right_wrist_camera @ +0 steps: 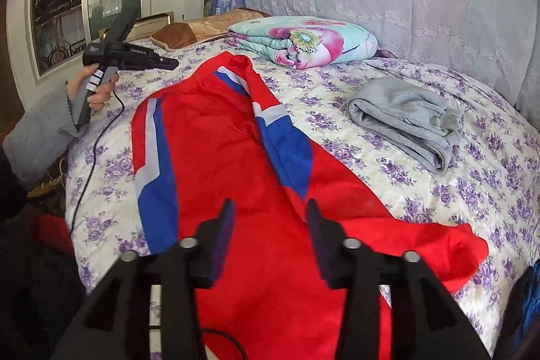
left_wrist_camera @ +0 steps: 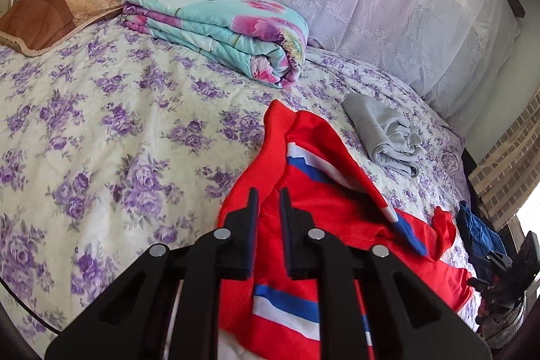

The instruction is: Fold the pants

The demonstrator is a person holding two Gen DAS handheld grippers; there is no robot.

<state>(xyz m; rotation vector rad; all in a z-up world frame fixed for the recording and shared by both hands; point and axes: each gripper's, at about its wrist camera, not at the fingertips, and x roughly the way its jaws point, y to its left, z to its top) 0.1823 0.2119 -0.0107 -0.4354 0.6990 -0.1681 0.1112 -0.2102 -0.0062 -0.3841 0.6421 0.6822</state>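
The bed carries the red pants, spread lengthwise across its flowered cover, so the fold appears to be at an early stage: laid out, partly doubled, not yet tidy. The far end lies rumpled, with one edge turned over along the blue-and-white stripe, and a corner sticks out at the right near side. The next move likely calls for a fresh hold on an edge or end, so a clean fold can be carried over.

The right tool hovers above the red cloth with its jaws apart, holding nothing. The left tool has its jaws nearly together, a narrow gap remaining; no cloth shows between them.
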